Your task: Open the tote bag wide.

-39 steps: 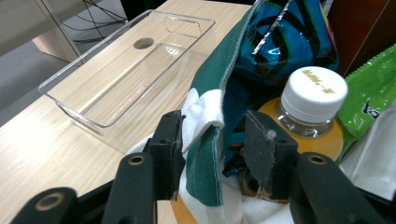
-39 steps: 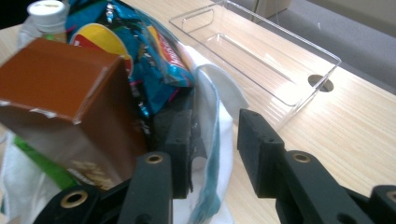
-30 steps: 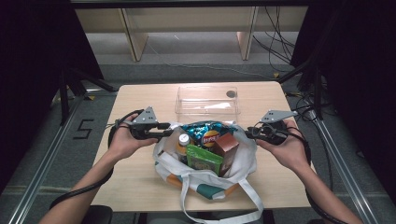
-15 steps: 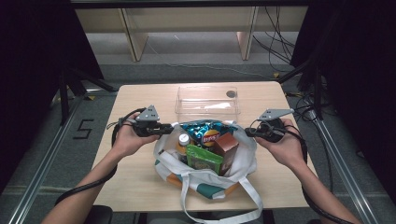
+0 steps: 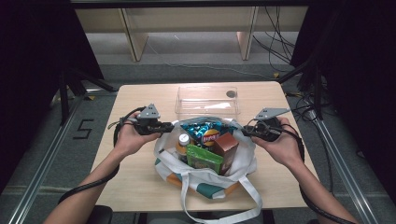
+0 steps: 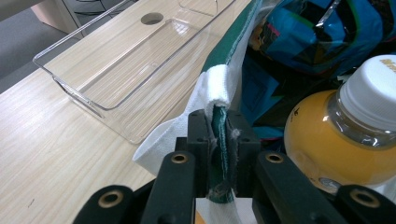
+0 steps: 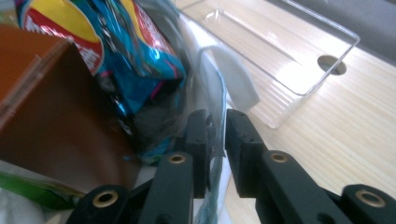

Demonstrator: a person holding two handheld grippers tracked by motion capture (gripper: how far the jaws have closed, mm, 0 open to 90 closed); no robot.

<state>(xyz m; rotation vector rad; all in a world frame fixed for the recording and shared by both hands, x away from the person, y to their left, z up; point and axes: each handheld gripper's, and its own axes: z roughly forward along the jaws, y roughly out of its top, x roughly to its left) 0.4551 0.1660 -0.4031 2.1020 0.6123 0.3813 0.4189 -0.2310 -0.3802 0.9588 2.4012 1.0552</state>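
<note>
Holding the tote bag [image 5: 205, 175] open on the table [image 5: 135, 184]: left gripper [image 6: 219, 135] clamped on its green-edged rim, right gripper [image 7: 215, 140] pinching the opposite rim. Next, probably spread the rims, then unload into the clear tray [image 5: 208, 100].

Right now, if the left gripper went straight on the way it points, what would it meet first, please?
The left gripper is already shut on the bag's rim. Straight beyond it, the blue snack bag probably comes first, with the juice bottle just beside that line; depth is hard to judge.
</note>
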